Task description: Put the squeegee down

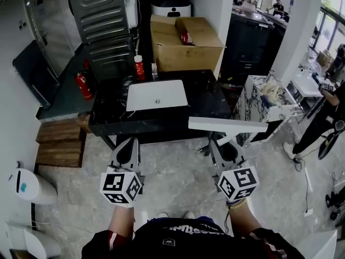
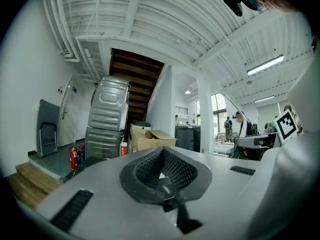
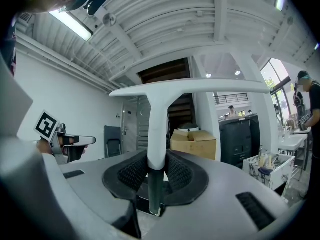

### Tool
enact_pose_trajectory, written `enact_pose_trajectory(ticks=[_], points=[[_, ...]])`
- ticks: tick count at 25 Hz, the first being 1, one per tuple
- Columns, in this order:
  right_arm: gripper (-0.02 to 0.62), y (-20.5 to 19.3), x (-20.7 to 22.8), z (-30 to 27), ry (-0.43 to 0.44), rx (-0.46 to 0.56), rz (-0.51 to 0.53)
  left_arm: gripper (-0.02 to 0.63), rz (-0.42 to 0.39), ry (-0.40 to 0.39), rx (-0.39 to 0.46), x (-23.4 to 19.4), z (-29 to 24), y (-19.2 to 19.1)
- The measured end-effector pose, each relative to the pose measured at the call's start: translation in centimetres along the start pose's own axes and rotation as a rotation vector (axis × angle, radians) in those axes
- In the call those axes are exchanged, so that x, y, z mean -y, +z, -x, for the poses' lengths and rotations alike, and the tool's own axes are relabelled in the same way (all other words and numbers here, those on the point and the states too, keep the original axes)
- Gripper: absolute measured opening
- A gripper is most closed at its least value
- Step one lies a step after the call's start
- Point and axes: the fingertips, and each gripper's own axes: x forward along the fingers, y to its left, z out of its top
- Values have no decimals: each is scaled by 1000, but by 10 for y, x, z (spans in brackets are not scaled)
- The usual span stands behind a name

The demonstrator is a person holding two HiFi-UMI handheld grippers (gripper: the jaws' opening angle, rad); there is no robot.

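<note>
Standing before a black, white-veined stone-look table (image 1: 207, 100), a person holds a two-jaw gripper in each hand, both pointing level.

Right gripper (image 3: 156, 156): its dark ribbed pads are clamped on the lower stem of a white T-shaped plastic squeegee (image 3: 158, 119). The handle rises from between the jaws to a long, flat crossbar blade lying horizontal above them. In the head view the squeegee is at the table's near right edge, with its blade running along that edge. Whether it touches the tabletop cannot be told.

Left gripper (image 2: 161, 154): the jaws are closed together, the pads meet at the tips, and nothing is between them. It is held off the table's near edge, to the left of the right gripper and well apart from the squeegee.

On the table: a white rectangular basin (image 1: 156, 94) in the middle and a red bottle with a white cap (image 1: 139, 67) at the far edge.

Behind the table: an open brown cardboard box (image 1: 186, 45).

To the left: a red fire extinguisher (image 1: 82, 85) and brown wooden steps (image 1: 58, 142).
</note>
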Motion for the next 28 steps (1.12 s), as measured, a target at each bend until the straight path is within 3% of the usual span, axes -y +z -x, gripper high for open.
enact_pose_trajectory(ticks=[15,21,28], points=[[126,-19,74,-7,18,-16,-28,14,-37,35,-30,47,-43,-14],[126,-30,78,-70,32,-22,-23,14,-17,47,-33,7,-92,-29],[126,-23,91,-188,-11,-13,-15,14,17,23,-13,-76,-190,-32]])
